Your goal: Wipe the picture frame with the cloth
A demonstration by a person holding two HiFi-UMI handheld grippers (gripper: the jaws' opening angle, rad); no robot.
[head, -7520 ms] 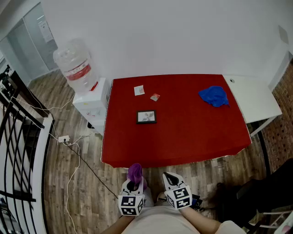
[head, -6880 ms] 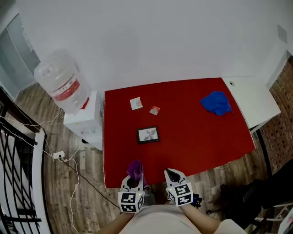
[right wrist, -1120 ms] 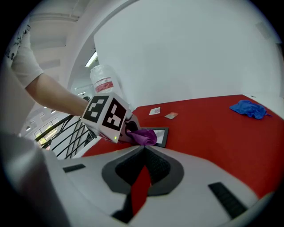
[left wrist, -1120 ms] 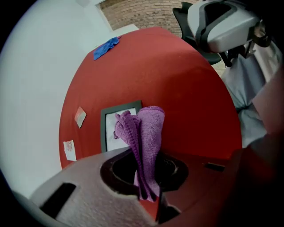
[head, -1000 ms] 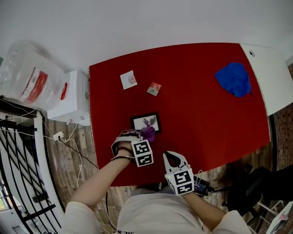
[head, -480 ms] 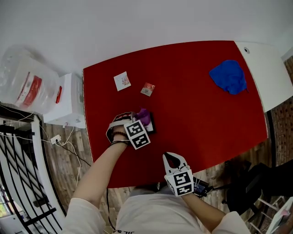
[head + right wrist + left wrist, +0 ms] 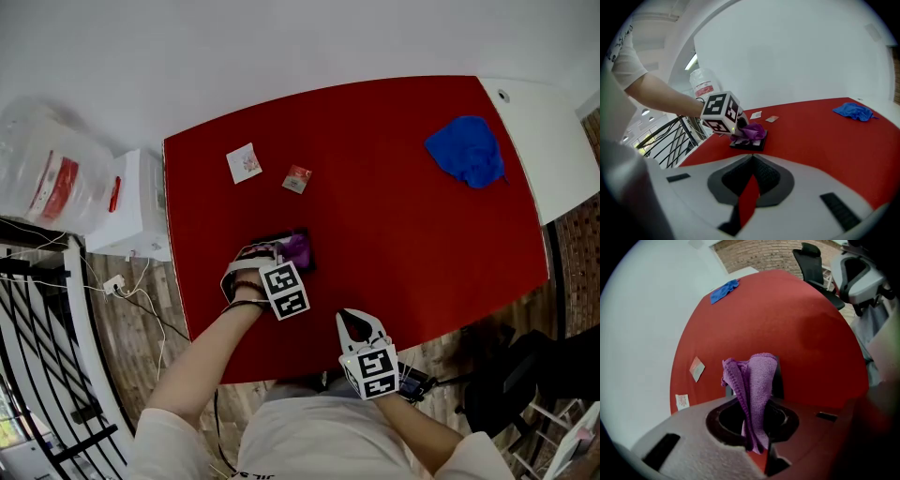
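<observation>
I hold the left claw [image 7: 289,258] outstretched at centre-left, clamped on one purple cloth [image 7: 300,247] atop one picture frame [image 7: 753,145]; right claw [image 7: 353,322], lower centre, closed, empty; two cards [image 7: 244,163] upper left.

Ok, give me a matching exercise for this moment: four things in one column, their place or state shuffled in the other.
Things
1. purple cloth
2. blue cloth
3. frame
4. right hand-held gripper

Place or state
A. far right corner of the red table
B. shut and empty, at the table's near edge
C. clamped in the left hand-held gripper
D. flat on the table, under the purple cloth

Pairs: 1-C, 2-A, 3-D, 4-B
</observation>
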